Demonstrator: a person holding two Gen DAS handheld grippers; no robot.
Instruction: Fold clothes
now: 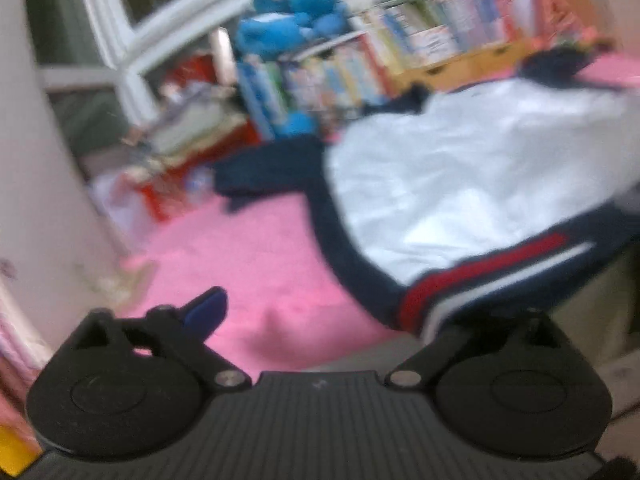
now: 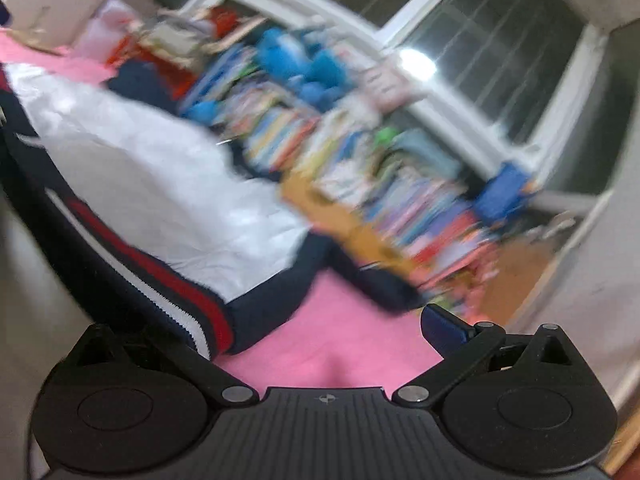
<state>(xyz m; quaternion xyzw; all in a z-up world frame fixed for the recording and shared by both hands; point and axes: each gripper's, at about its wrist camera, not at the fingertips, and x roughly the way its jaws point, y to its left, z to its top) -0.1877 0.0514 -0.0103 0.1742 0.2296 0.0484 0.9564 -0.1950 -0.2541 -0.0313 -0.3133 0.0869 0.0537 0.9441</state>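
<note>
Both my views are smeared by motion blur. On my left gripper (image 1: 320, 316) I see only one blue fingertip (image 1: 208, 310); the other is hidden behind the hem of the jacket (image 1: 460, 184), so I cannot tell how the jaws stand. My right gripper (image 2: 320, 332) likewise shows one blue fingertip (image 2: 444, 328), the other lost under the jacket's striped hem. The jacket runs off the frame's edge in both views. The books on the shelf (image 2: 360, 168) are a blur, their titles unreadable.
</note>
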